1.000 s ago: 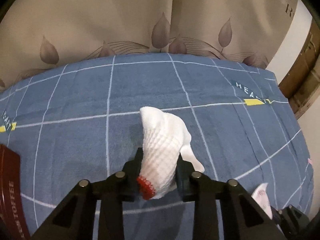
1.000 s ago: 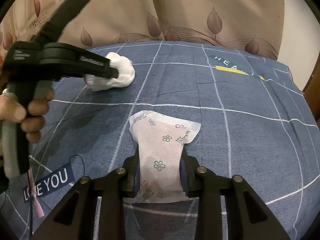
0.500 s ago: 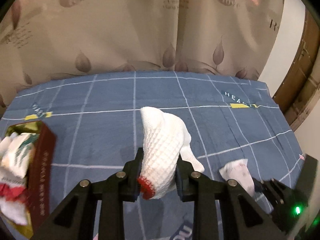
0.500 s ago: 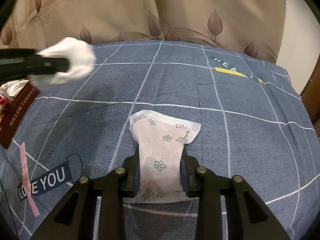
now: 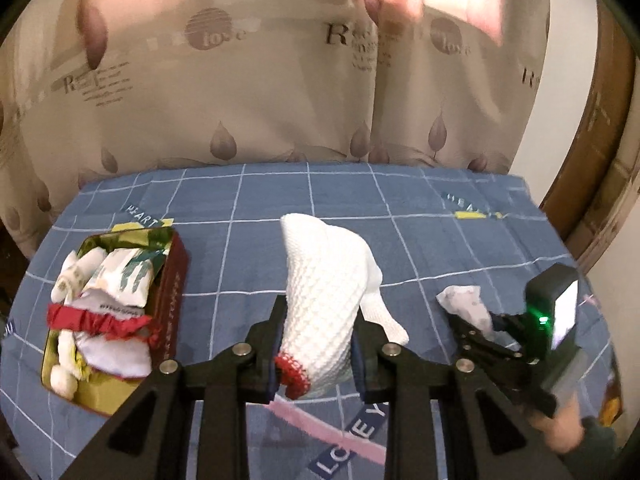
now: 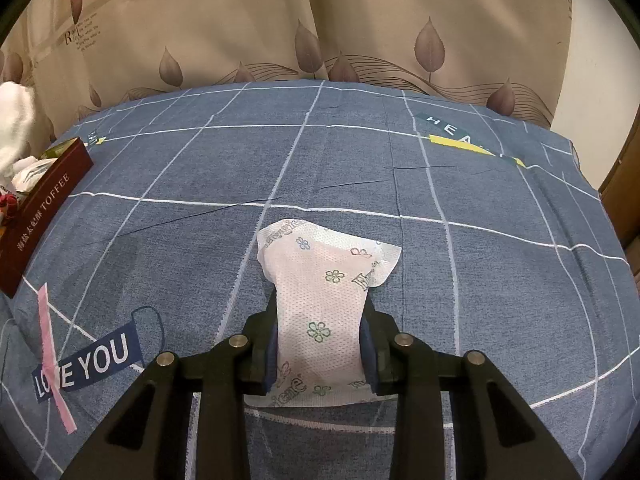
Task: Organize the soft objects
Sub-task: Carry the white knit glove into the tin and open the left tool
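My left gripper is shut on a white knit sock with a red cuff and holds it above the blue bed cover. An open toffee tin holding several soft items lies to its left. My right gripper is shut on a white flowered wipes packet low over the cover. The right gripper with the packet also shows in the left wrist view. The tin shows at the left edge of the right wrist view, with the sock above it.
The blue checked bed cover spans both views. A beige leaf-print curtain hangs behind it. A wooden frame and white wall stand at the right. A person's hand holds the right gripper.
My left gripper has risen and pulled back with the sock, bringing the tin and the right gripper into its view. The right gripper with the packet has stayed nearly still.
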Action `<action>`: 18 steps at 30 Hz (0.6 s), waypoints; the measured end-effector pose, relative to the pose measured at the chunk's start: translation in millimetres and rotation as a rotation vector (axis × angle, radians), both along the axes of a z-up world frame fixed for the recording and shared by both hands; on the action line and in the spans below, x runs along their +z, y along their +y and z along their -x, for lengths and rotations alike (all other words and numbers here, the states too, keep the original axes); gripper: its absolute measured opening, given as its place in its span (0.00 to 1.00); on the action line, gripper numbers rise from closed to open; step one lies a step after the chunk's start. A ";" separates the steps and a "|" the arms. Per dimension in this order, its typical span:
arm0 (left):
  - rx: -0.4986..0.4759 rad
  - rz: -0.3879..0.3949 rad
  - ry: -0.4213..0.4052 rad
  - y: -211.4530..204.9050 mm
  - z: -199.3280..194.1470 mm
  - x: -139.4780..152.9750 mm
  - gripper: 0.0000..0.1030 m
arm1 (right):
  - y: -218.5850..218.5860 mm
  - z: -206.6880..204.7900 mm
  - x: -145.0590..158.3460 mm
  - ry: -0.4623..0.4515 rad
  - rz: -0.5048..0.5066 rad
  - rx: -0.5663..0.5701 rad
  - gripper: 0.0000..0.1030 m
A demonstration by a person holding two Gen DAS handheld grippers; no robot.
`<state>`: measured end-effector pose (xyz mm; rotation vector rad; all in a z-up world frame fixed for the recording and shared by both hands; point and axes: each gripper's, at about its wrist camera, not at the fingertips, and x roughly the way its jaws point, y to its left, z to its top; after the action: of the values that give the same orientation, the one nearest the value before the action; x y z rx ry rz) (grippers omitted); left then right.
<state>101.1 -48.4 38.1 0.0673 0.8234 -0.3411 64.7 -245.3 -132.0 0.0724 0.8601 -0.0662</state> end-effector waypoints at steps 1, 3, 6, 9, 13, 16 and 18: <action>0.003 0.011 -0.002 4.5 2.6 3.6 0.26 | -0.9 -0.4 -0.1 0.000 0.000 0.000 0.31; 0.019 0.009 -0.015 13.7 7.1 12.2 0.26 | -0.6 -0.3 -0.1 0.000 0.000 0.000 0.31; 0.033 0.025 -0.033 31.7 13.8 26.9 0.26 | -1.2 -0.1 -0.1 0.000 -0.002 0.000 0.31; 0.059 0.034 -0.040 54.9 18.3 42.1 0.26 | -0.5 -0.1 0.0 0.000 0.002 0.000 0.31; 0.108 -0.012 -0.080 85.8 24.0 60.2 0.26 | -0.8 0.0 0.0 0.000 0.003 0.000 0.31; 0.156 -0.052 -0.117 112.5 27.9 71.8 0.26 | -0.5 -0.1 0.0 0.000 0.007 0.000 0.31; 0.187 -0.066 -0.127 130.5 30.0 76.0 0.27 | -0.3 -0.1 0.1 0.001 0.011 -0.001 0.31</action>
<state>71.1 82.1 114.1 0.0723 0.7089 -0.1319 64.8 -245.6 -132.0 0.0626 0.8604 -0.0719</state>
